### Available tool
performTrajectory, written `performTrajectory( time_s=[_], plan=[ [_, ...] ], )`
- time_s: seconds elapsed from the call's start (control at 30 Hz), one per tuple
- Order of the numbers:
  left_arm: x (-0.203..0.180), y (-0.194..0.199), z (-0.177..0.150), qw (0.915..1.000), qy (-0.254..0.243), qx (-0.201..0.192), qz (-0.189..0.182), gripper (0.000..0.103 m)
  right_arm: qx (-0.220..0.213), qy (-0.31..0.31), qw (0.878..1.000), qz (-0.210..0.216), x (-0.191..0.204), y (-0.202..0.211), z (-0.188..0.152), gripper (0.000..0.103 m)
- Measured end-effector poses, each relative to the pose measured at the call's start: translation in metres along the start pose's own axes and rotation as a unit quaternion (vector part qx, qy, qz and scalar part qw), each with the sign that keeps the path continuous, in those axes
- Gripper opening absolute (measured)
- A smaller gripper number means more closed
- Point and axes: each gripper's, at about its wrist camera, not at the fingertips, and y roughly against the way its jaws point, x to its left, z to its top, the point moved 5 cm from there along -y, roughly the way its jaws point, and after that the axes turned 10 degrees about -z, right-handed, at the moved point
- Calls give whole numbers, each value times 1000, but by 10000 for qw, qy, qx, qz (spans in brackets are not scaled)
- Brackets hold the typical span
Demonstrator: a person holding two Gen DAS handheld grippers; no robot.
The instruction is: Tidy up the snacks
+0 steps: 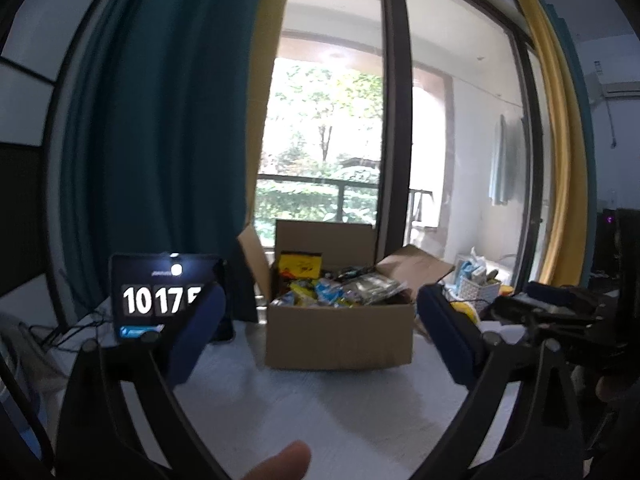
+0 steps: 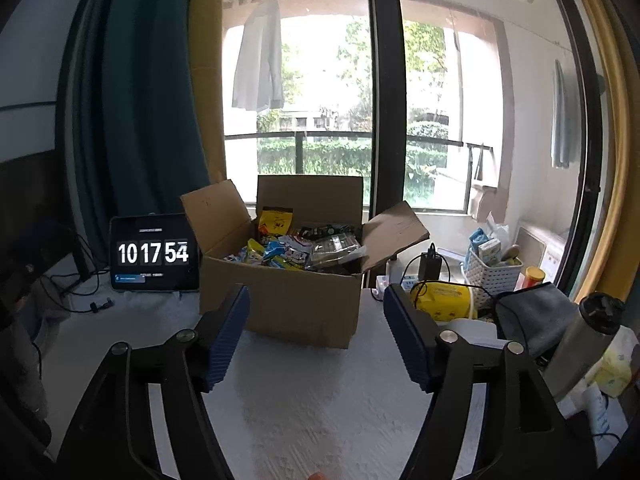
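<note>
An open cardboard box (image 1: 340, 334) stands on the white table (image 1: 320, 408), filled with several snack packets (image 1: 336, 292) in yellow, blue and dark wrappers. It also shows in the right wrist view (image 2: 296, 304) with its snacks (image 2: 296, 252). My left gripper (image 1: 320, 332) is open and empty, a short way in front of the box. My right gripper (image 2: 316, 332) is open and empty, also in front of the box, above the table (image 2: 312, 412).
A tablet showing a clock (image 2: 154, 254) stands left of the box. Right of it are a yellow packet (image 2: 440, 300), a white basket with cartons (image 2: 492, 268), a grey cloth (image 2: 536, 316) and a bottle (image 2: 580, 344). Cables (image 2: 80, 280) lie at the left. A window is behind.
</note>
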Motion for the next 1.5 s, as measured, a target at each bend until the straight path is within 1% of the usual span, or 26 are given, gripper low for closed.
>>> performTrajectory(
  time_s=[0.1,0.2,0.3,0.43,0.63,0.73,0.83,0.97,1.07,1.13,1.27,1.5],
  plan=[
    [3,10,-11,9997,-96,68,233,98,-14,57,10000,57,4,7,-6,76],
    [3,23,-20,9992,-241,80,311,98,-104,104,9999,54,7,16,-9,76],
    [4,35,-29,9989,-248,68,384,98,-175,3,9998,125,10,26,-15,76],
    [7,48,-36,9992,-151,-13,376,98,-240,52,9997,6,16,36,-21,76],
    [3,66,-42,9989,-181,-206,389,98,-266,89,9995,-176,18,56,-34,76],
    [-3,72,-48,9988,-233,-214,373,98,-285,95,9991,-302,17,69,-44,76],
    [-10,78,-53,9988,-309,-219,300,98,-334,-90,9990,-291,13,79,-56,76],
    [-20,81,-60,9990,-382,-147,178,98,-358,-86,9979,-539,12,90,-79,76],
    [-25,83,-67,9998,-183,14,14,98,-409,1,9974,-593,11,100,-90,76],
    [-30,88,-70,9998,-163,-45,46,98,-450,-15,9973,-572,10,108,-94,76],
    [-40,96,-77,9992,-362,-118,149,98,-549,-47,9969,-563,6,122,-97,77],
    [-42,99,-78,9991,-390,-81,137,98,-653,-24,9959,-625,3,130,-93,77]
  ],
)
